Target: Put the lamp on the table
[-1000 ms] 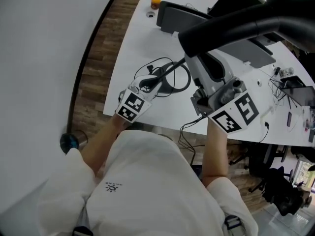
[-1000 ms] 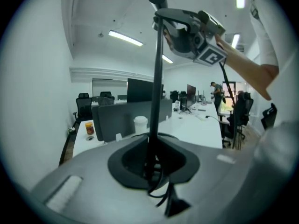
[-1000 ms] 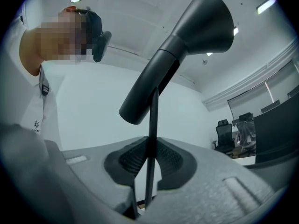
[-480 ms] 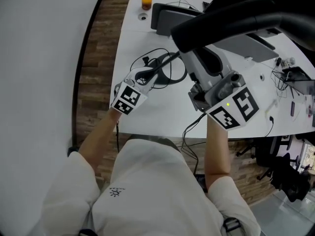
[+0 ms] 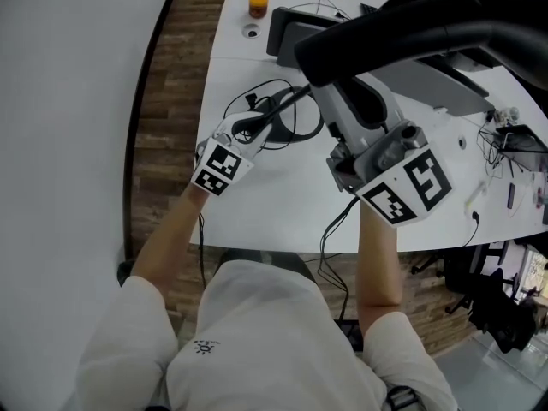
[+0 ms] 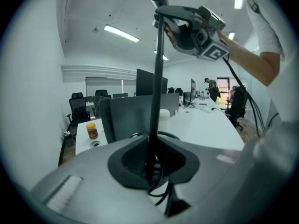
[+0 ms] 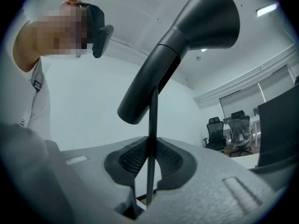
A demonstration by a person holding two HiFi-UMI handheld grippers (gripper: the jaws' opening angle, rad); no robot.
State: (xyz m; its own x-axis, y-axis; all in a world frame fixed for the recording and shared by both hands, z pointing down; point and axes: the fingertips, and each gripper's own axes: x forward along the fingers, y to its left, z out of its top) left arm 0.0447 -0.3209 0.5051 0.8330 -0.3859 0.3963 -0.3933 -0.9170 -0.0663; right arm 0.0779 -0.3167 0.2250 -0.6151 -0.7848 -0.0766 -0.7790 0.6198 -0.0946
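Observation:
The lamp has a big black cone head (image 5: 411,32) and a thin black stem (image 5: 295,108). In the left gripper view the stem (image 6: 156,78) rises straight out of my left gripper (image 6: 150,164), which is shut on its lower part among loose black cable. My right gripper (image 7: 150,164) is shut on the stem just under the lamp head (image 7: 187,45). From the head view both grippers, left (image 5: 255,128) and right (image 5: 330,114), hold the lamp above the white table (image 5: 274,212). The lamp's foot is hidden.
Coiled black cable (image 5: 295,131) lies on the table below the left gripper. An orange-lidded jar (image 5: 257,4) and a grey screen (image 5: 295,32) stand at the far end. Cables and small devices (image 5: 514,144) lie at the right. Wooden floor (image 5: 171,101) borders the table's left edge.
Both grippers have carried the lamp forward, further in over the table, and somewhat lower. Both grips look unchanged.

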